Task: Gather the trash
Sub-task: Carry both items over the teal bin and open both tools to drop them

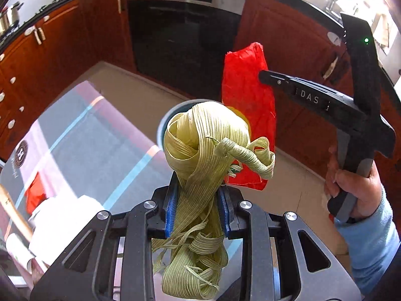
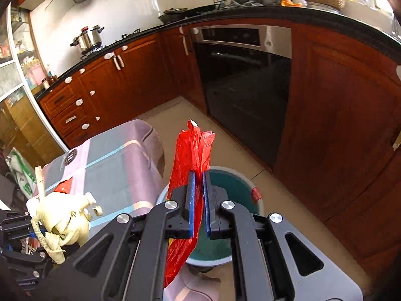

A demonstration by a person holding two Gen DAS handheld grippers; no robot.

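Kitchen floor by the oven, and the left gripper clamps a husk bundle while the right gripper pinches a red bag, both dangling just above the bin beside the cloth-covered table.

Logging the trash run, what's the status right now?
Left gripper shut on straw bundle. Right gripper shut on red bag. Bin on floor beyond both, nothing blocking.
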